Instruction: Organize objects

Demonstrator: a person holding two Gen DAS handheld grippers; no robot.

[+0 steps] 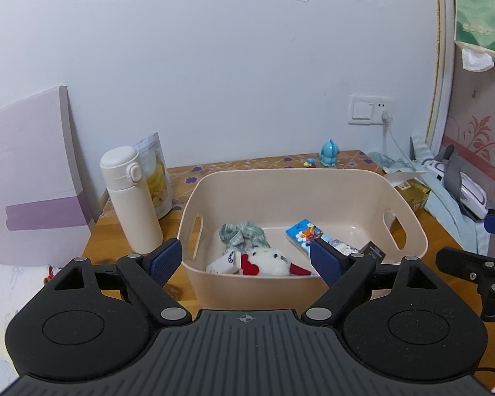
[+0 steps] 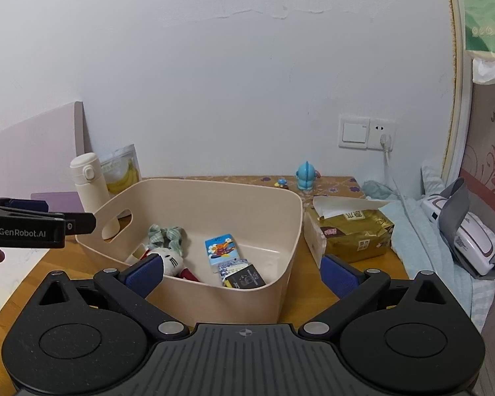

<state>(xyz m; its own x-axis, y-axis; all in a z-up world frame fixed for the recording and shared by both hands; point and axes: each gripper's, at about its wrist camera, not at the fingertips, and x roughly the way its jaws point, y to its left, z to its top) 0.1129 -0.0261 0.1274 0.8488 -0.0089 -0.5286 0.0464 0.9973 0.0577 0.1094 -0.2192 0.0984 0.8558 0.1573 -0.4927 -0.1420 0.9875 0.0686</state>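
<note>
Both my grippers hang spread wide and empty at the near edge of the beige storage bin (image 1: 313,184). My left gripper (image 1: 246,259) looks straight down into it; my right gripper (image 2: 242,275) straddles its near right corner. Inside lie a white plush toy (image 1: 269,260), a green checked scrunchie (image 1: 242,234), a blue tissue pack (image 1: 303,232) and a small dark box (image 2: 246,279).

What remains loose sits beyond. The gold tissue pack (image 2: 353,234) lies just right of the bin, long axis across my view, nearer my right gripper. The white thermos (image 1: 130,198) stands upright left of the bin, nearer my left. Farthest, by the wall, stands the blue figurine (image 2: 306,176).
</note>
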